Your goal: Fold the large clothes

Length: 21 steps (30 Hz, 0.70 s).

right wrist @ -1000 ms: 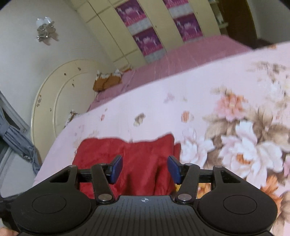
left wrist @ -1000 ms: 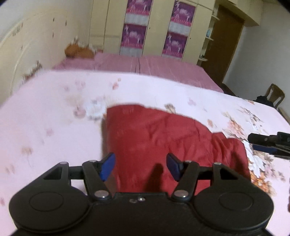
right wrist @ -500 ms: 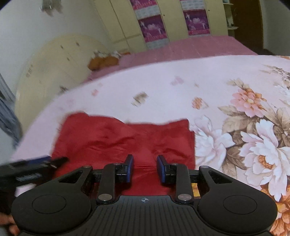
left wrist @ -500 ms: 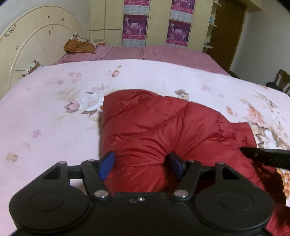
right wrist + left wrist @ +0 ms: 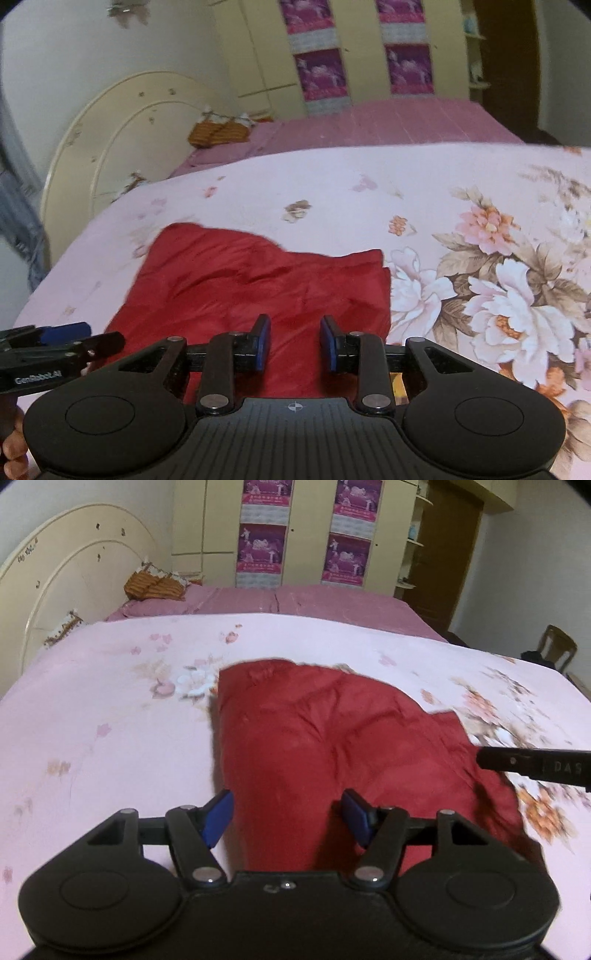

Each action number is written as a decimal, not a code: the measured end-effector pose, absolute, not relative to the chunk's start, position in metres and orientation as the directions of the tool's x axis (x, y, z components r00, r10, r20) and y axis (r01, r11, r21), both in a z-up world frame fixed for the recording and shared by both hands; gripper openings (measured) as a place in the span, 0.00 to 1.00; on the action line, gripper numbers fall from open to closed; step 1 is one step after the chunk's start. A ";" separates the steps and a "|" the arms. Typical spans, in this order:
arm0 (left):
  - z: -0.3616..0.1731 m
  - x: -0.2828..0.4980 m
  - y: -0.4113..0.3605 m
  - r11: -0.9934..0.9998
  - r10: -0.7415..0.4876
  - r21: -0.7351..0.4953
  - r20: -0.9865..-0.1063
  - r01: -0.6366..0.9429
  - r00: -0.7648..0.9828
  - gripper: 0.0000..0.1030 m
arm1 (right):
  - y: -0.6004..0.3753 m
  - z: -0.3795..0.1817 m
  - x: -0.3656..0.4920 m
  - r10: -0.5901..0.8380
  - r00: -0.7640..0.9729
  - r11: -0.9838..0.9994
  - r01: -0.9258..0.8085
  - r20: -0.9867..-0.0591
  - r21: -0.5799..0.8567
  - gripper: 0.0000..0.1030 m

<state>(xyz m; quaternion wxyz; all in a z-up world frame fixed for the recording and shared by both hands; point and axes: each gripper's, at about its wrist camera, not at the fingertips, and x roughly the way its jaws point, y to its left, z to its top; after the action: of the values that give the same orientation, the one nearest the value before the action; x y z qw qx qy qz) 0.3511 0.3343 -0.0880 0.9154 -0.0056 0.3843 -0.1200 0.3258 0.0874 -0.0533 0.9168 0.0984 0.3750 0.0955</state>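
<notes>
A red puffy jacket [image 5: 332,738] lies partly folded on the pink floral bedspread [image 5: 110,720]. My left gripper [image 5: 286,812] hovers over its near left edge. Its jaws stand wide and are closing slightly, with fabric between them but no pad pressing. In the right wrist view the jacket [image 5: 258,280] runs under my right gripper [image 5: 295,343], whose jaws are narrow with red fabric filling the gap at the near right edge. The right gripper's finger [image 5: 517,766] shows at the right of the left wrist view. The left gripper's fingers [image 5: 62,332] show at the lower left.
A cream headboard [image 5: 55,590] rises at the left. Behind lies a second bed with a mauve sheet [image 5: 295,602] and an orange pillow [image 5: 151,585]. A wardrobe [image 5: 306,528], a brown door [image 5: 450,554] and a chair [image 5: 557,646] stand beyond. A person's fingers [image 5: 11,435] hold the left gripper.
The right jaws went from wide to narrow on the jacket's near edge. Both grippers drew in over the jacket, and the left gripper came into the right wrist view.
</notes>
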 end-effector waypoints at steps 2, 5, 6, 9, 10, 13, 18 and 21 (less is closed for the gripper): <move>-0.088 0.338 0.334 0.968 -0.235 -0.108 -0.706 0.226 0.668 0.61 | 0.094 -0.050 0.309 0.259 0.696 0.962 -0.121 -0.670 0.246 0.29; -0.092 0.320 0.332 0.964 -0.244 -0.105 -0.717 0.244 0.654 0.61 | 0.102 -0.053 0.285 0.269 0.677 0.961 -0.140 -0.686 0.239 0.29; -0.095 0.316 0.331 0.963 -0.246 -0.104 -0.722 0.250 0.647 0.61 | 0.103 -0.055 0.277 0.265 0.672 0.963 -0.142 -0.691 0.231 0.29; -0.105 0.312 0.331 0.964 -0.237 -0.095 -0.728 0.248 0.643 0.63 | 0.107 -0.073 0.258 0.237 0.646 0.971 -0.146 -0.726 0.188 0.29; -0.110 0.313 0.331 0.964 -0.238 -0.100 -0.733 0.245 0.638 0.65 | 0.107 -0.081 0.255 0.227 0.634 0.974 -0.144 -0.739 0.176 0.29; -0.117 0.317 0.332 0.964 -0.244 -0.115 -0.741 0.240 0.626 0.65 | 0.116 -0.101 0.253 0.178 0.620 0.982 -0.163 -0.764 0.096 0.29; -0.118 0.317 0.329 0.969 -0.218 -0.086 -0.742 0.231 0.634 0.65 | 0.121 -0.103 0.261 0.158 0.603 0.986 -0.142 -0.782 0.090 0.29; -0.118 0.314 0.322 0.975 -0.188 -0.061 -0.744 0.216 0.641 0.68 | 0.119 -0.112 0.261 0.162 0.606 0.984 -0.164 -0.779 0.077 0.29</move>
<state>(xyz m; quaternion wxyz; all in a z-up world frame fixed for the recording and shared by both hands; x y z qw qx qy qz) 0.3141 0.3218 -0.1179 0.9056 0.0167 0.4088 -0.1115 0.2607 0.1188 -0.1117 0.8960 -0.0011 0.4346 0.0907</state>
